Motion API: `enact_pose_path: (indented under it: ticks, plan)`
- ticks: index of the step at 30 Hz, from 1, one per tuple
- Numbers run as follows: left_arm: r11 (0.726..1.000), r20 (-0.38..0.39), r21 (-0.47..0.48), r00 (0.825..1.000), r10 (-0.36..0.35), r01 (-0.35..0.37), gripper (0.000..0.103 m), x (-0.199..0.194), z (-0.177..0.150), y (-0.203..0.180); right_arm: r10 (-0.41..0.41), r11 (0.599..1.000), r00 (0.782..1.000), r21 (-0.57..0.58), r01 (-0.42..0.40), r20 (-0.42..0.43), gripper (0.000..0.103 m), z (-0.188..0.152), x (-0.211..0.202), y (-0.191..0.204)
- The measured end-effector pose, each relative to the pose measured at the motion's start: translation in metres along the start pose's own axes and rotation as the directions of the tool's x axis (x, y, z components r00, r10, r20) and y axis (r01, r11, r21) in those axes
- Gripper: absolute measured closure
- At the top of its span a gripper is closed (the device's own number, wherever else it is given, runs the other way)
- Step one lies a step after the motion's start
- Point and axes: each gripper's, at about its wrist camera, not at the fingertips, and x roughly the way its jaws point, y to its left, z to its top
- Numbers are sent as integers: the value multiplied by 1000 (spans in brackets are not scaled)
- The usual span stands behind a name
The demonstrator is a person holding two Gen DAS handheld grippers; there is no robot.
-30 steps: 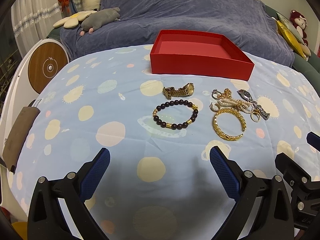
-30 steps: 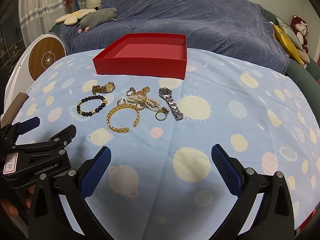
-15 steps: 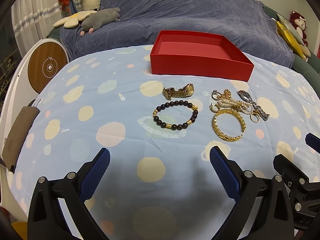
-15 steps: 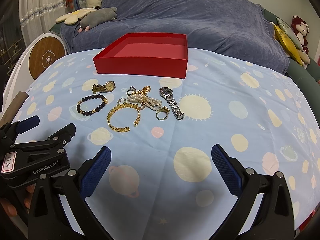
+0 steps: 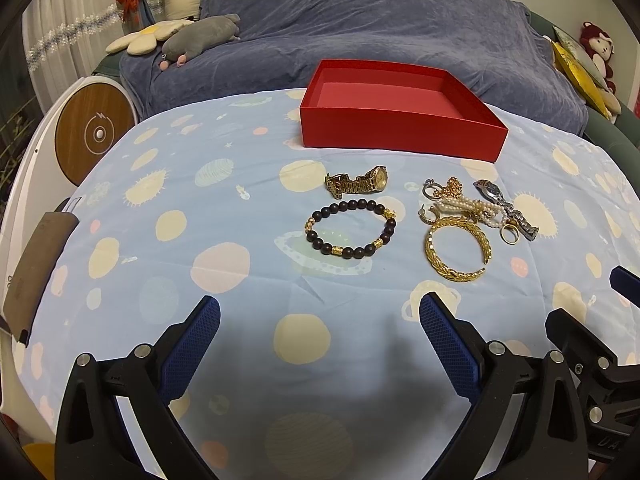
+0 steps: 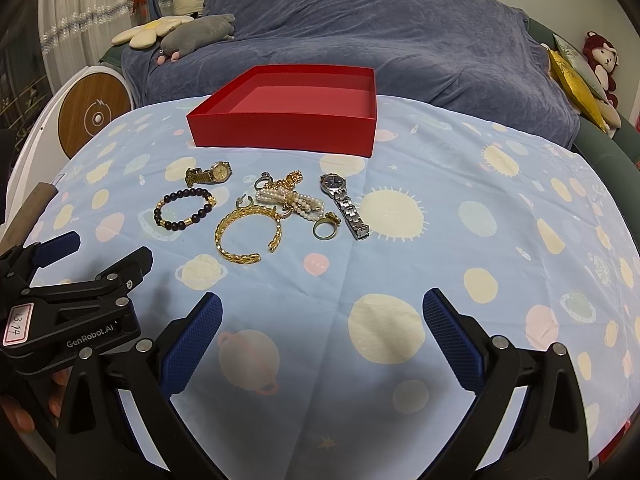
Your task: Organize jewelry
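Pale blue cloth printed with suns and planets covers the tabletop [image 5: 224, 208] before us, with a blue-draped sofa [image 6: 360, 32] behind it. Nearest, our left gripper [image 5: 320, 332] hovers low over bare cloth with its fingers spread wide and released, gripping nothing; our right gripper [image 6: 322, 328] does the same, its blue-padded fingers [image 6: 452, 336] equally parted. From the left camera, the dark beaded bracelet [image 5: 352, 228] lies at twelve o'clock, and the gold bangle [image 5: 456, 250] at one o'clock. Just past the beads rests a gold watch [image 5: 358, 185]. Beyond the bangle sits a tangle of pearls and chain [image 5: 468, 205], touching a silver watch [image 5: 506, 208] and a gold ring [image 5: 510, 235]. Farthest, at twelve o'clock, the red box [image 5: 400, 136] stands open.
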Motion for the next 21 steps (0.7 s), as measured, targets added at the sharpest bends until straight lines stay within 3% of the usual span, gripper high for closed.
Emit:
enact_pose_path:
  ticks: [21]
  plan:
    - [1000, -4, -8, 1000, -4, 4, 6, 0, -1, -1, 1, 1000, 1000, 0, -1, -1, 5, -1, 1, 1]
